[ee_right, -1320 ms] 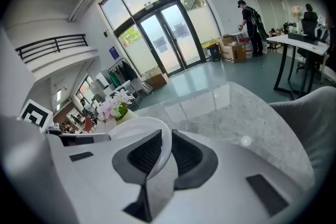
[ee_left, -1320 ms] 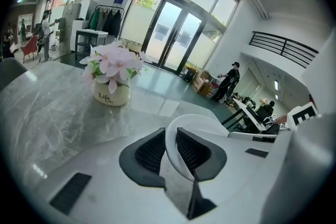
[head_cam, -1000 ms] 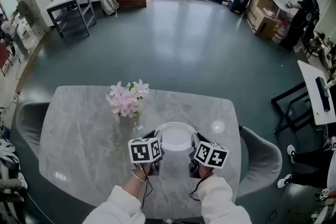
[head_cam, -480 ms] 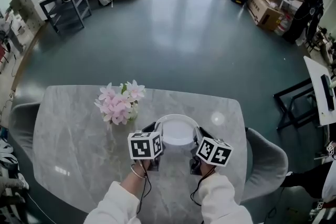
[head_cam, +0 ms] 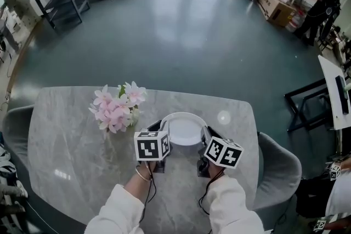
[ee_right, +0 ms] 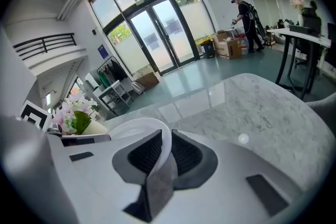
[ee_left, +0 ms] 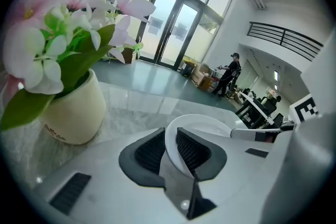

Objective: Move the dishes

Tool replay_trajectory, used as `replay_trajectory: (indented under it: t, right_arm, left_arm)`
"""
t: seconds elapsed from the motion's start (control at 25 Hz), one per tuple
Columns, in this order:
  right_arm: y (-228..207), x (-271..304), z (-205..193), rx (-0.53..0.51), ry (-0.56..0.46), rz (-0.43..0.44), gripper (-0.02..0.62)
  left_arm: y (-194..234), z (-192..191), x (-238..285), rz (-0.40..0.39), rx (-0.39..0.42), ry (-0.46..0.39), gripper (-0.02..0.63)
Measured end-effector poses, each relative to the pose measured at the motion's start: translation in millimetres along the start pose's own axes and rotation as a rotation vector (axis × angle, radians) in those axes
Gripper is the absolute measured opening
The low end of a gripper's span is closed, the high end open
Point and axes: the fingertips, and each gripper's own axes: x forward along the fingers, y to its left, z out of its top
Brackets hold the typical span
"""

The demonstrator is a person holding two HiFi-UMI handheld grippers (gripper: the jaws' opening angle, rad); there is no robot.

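Dish [head_cam: 185,131]: white, round, shallow, held from both sides over the marble tabletop [head_cam: 71,145], right of centre and towards the near edge. I can't tell whether its base touches the tabletop or sits just clear of it.

Left hand-held gripper [head_cam: 162,130]: jaws narrow, clamped on the dish's left rim. In the left gripper view the rim runs between the two ribbed black pads [ee_left: 191,148], with both pressing on it.

Right hand-held gripper [head_cam: 206,136]: same grip on the right rim. In the right gripper view the rim sits pinched between its pads [ee_right: 185,152].

Both point forward and down. Marker cubes face the head camera, white sleeves behind them. The dish looks roughly level between the two.

Flowers [head_cam: 114,109]: pink, in a cream pot [ee_left: 73,113], upright on the tabletop just left of the dish, near the left hand-held gripper but not touching it.

Grey chair [head_cam: 279,167] at the right end of the tabletop, another at the left end. A person [head_cam: 318,8] in dark clothes stands far back on the right, by cardboard boxes [head_cam: 277,8].
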Motion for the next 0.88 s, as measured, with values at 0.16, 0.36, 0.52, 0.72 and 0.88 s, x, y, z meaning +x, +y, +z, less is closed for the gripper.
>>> replay_trajectory:
  t: [0.16, 0.36, 0.52, 0.72, 0.88]
  right_arm:
    - [-1, 7, 2, 0.003, 0.004, -0.004, 0.110]
    - [-1, 15, 3, 0.003, 0.004, -0.005, 0.110]
    - [-1, 20, 4, 0.004, -0.006, -0.005, 0.110]
    - [-2, 21, 4, -0.002, 0.000, -0.005, 0.109]
    - [-3, 23, 1, 0.003, 0.001, -0.009, 0.109]
  left_arm:
    - [3, 3, 9, 0.009, 0.006, 0.009, 0.071]
    - [8, 3, 14, 0.019, -0.001, 0.009, 0.071]
    - [11, 3, 17, 0.025, -0.007, 0.004, 0.071]
    - [12, 0, 19, 0.027, -0.009, 0.010, 0.071]
    - [14, -3, 20, 0.032, -0.009, 0.013, 0.071]
